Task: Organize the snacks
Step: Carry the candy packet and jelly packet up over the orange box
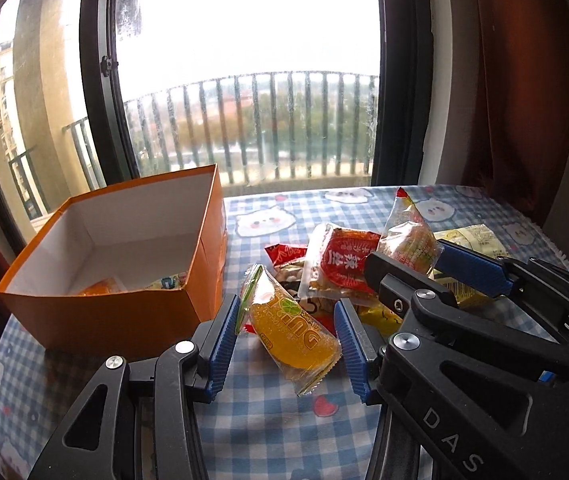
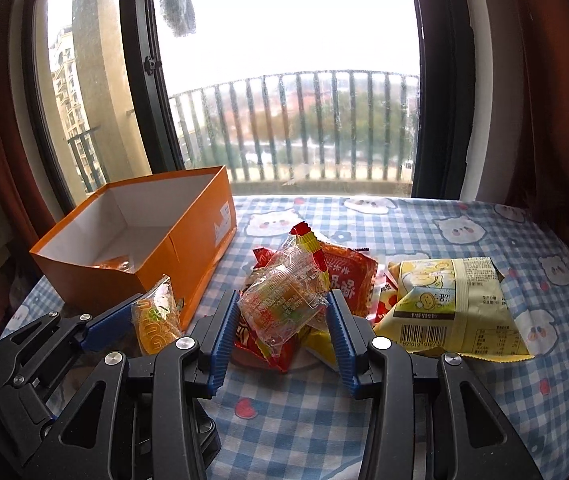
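My left gripper (image 1: pixel 288 328) is shut on an orange jelly packet (image 1: pixel 294 330) held above the tablecloth, just right of the orange box (image 1: pixel 124 312). My right gripper (image 2: pixel 284 322) is shut on a clear packet with a red and yellow top (image 2: pixel 284 296), lifted over the snack pile. The same right gripper (image 1: pixel 408 264) shows at the right of the left wrist view, and the left gripper (image 2: pixel 140 316) with its jelly packet (image 2: pixel 156 320) at the lower left of the right wrist view. The open box (image 2: pixel 188 256) holds a few snacks.
A pile of snacks lies on the blue checked tablecloth (image 2: pixel 304 412): a red packet (image 2: pixel 350 280), a yellow bag (image 2: pixel 452 312) and others beneath. A window with a railing stands behind the table. A red curtain (image 1: pixel 524 100) hangs at the right.
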